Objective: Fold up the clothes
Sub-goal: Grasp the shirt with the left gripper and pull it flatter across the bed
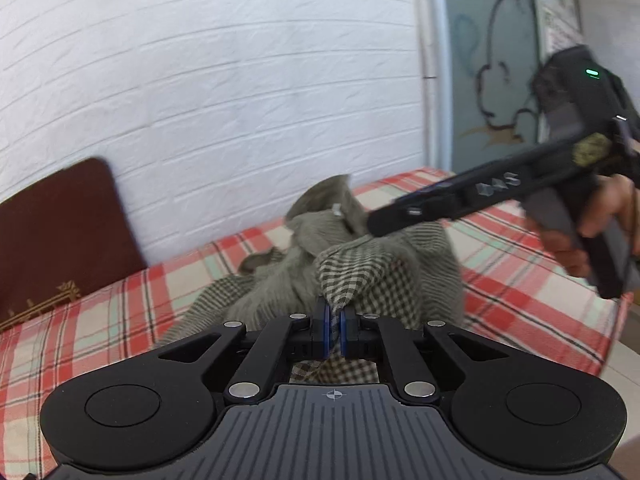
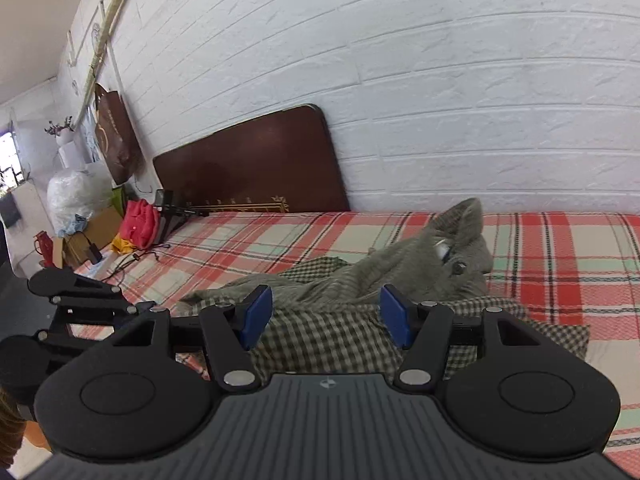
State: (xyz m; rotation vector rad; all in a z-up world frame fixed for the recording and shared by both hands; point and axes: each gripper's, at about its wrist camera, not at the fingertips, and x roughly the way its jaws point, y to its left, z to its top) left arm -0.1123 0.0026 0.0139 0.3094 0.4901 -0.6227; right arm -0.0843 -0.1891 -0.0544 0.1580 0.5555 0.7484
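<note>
the garment (image 2: 360, 292), a grey-green piece with a checked lining, lies crumpled on the bed (image 2: 560, 248), in front of the headboard (image 2: 256, 164) that leans on the wall. its grey bulk is heaped toward the wall side, and the checked part spreads toward the bed's near edge.

the left hand-held gripper (image 1: 334, 320) is pinched tight on a bunched fold of the checked cloth, with fabric squeezed between its blue pads (image 1: 326, 330) and some hanging below. the right hand-held gripper (image 2: 326, 316) stands wide open, holding nothing, poised just above the checked cloth nearer the bed's edge than the grey heap. in the left view it reaches in over the heap, blurred.

the main risk, as i judge it, is that the left grip has several layers rather than one hem or corner. lifting from there would raise a lump, not a flat edge, and any fold would come out crooked. the right one could make the same mistake: closing where it hangs would catch mid-panel cloth, since no clean corner shows between its pads. if the two pull apart while holding different layers, the garment would twist rather than spread. the thin pinch on the left might also slip under the weight of the grey bulk. a button (image 2: 458, 267) near the heap's top could snag as the cloth drags over the bed.
</note>
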